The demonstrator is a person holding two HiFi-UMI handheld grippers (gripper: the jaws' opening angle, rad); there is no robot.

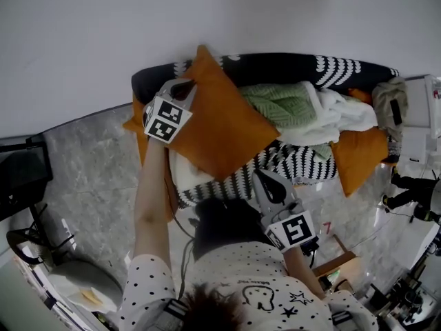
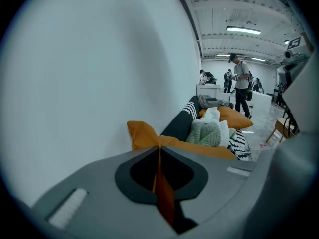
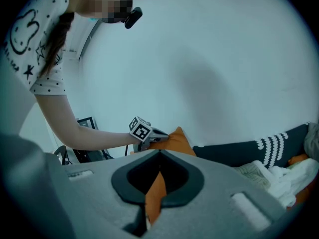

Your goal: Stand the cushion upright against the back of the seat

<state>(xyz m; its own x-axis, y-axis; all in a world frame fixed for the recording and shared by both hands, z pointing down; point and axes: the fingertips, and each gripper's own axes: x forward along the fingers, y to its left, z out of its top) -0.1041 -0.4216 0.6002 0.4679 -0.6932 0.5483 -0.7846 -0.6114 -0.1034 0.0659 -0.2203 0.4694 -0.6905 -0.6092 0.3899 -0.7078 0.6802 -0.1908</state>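
A large orange cushion is held tilted over the left end of a dark sofa, its top corner near the sofa's back. My left gripper is shut on the cushion's upper left edge. In the left gripper view, orange fabric is pinched between the closed jaws, and the rest of the orange cushion spreads beyond them. My right gripper is shut on the cushion's lower right corner. In the right gripper view an orange fold sits between the jaws, and the left gripper grips the far edge.
On the seat lie a green knit cushion, a white blanket, a black-and-white patterned cushion and a second orange cushion. A white wall stands behind the sofa. A chair is at lower left. People stand far off.
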